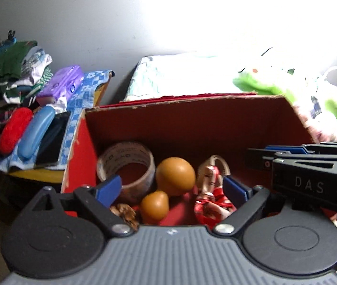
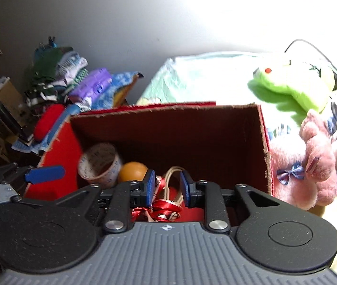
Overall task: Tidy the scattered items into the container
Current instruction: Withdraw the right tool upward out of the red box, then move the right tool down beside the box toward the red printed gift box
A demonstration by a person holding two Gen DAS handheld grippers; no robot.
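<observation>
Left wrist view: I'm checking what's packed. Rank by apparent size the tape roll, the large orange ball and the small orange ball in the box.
1. tape roll
2. large orange ball
3. small orange ball, though nearest the camera

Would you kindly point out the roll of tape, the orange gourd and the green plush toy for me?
roll of tape (image 1: 130, 153), left wrist view, on its upper outer band.
orange gourd (image 1: 175, 175), left wrist view, on its larger bulb.
green plush toy (image 2: 284, 90), right wrist view, on its snout.
</observation>
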